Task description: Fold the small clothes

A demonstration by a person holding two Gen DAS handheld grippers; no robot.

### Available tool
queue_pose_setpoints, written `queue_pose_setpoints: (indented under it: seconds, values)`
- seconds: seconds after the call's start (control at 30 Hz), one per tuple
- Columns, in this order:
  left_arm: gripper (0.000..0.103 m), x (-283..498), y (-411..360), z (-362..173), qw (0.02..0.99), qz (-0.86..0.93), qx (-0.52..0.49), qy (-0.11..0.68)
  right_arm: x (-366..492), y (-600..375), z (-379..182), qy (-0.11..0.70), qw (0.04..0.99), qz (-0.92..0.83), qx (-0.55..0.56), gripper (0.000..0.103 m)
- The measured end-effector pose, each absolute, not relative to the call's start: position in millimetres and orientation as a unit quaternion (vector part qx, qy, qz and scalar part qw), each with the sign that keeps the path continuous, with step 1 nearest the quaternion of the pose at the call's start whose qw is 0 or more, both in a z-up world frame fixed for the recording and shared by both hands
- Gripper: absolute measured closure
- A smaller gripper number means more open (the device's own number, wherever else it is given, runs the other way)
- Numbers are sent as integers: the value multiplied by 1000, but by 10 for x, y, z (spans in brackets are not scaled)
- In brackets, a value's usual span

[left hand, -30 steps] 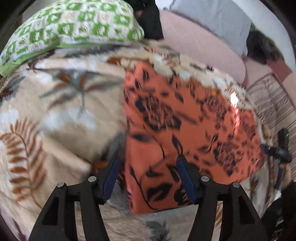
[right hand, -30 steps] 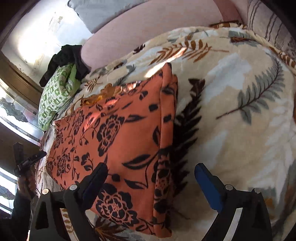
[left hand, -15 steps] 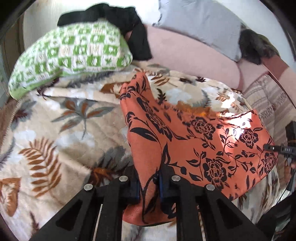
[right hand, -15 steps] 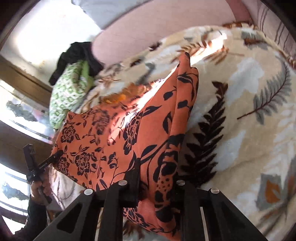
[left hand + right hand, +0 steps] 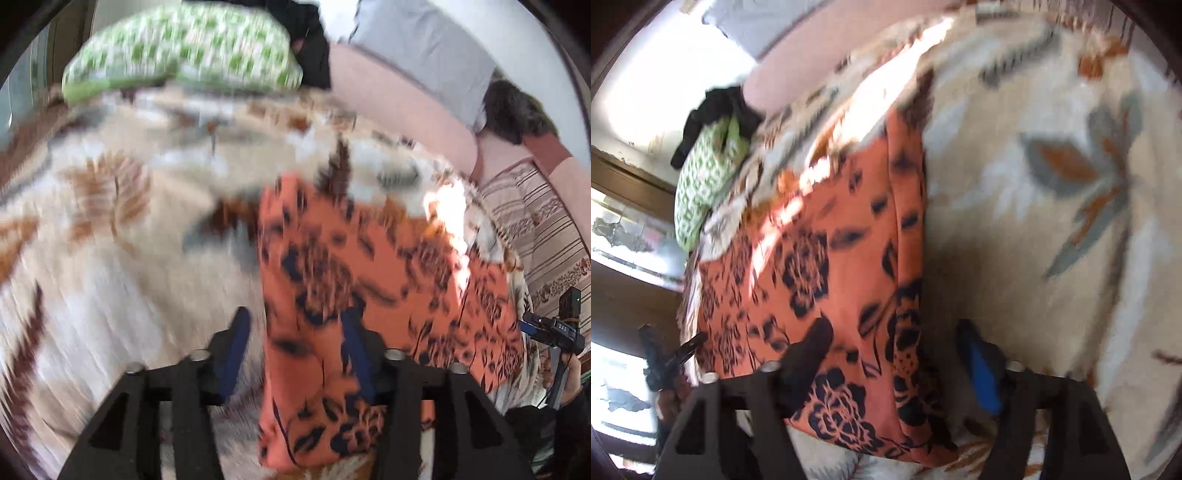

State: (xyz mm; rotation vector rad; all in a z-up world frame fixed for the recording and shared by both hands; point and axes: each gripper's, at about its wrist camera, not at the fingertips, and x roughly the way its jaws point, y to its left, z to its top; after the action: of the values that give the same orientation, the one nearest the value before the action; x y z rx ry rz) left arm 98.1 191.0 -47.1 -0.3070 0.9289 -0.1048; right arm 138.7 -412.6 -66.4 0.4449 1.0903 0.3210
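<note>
An orange cloth with a black flower print [image 5: 369,280] lies folded on a cream blanket with a leaf pattern [image 5: 110,258]. My left gripper [image 5: 295,332] hovers over its near left corner. Its jaws are opening, and the cloth's left edge runs between the blue pads without being pressed. My right gripper [image 5: 894,336] hangs over the cloth [image 5: 827,266] at its near right corner. These jaws are opening too, with the folded right edge loose between them. Both views are blurred by motion.
A green-and-white checked pillow [image 5: 184,48] with a black garment [image 5: 310,48] lies at the blanket's far end. Behind it are a grey cushion [image 5: 424,55] and a pink sofa back [image 5: 399,107]. A striped cover [image 5: 535,229] lies to the right.
Both grippers went from open to shut on the cloth's near corners and lifted them. Now both stand open again and have moved, and the cloth lies flat.
</note>
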Motion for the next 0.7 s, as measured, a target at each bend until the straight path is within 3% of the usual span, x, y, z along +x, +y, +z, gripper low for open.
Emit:
queue_pose_setpoints:
  seconds: [0.27,0.5,0.53,0.6,0.63,0.67,0.7]
  values:
    - [42,1572,1906,-557,891,-68,-112,434,2084,-3960,-400,470,866,133,111,25]
    - [42,1835,1814,-668,889,-75,-105,440,2319,-3897,-590,483,861,123,95,46]
    - [44,1871,1793,-676,888,-79,-102,442,2326,-3907,-599,484,861,123,98,46]
    - [68,1937,1762,-699,885,-80,-94,449,2369,-3890,-628,485,861,120,97,46]
    - [91,1974,1750,-718,883,-74,-87,456,2388,-3898,-629,485,861,119,97,46]
    - [98,1997,1745,-732,881,-72,-84,459,2426,-3888,-649,487,860,120,99,47]
    - [98,2014,1738,-744,881,-69,-81,461,2461,-3882,-679,493,856,122,101,57]
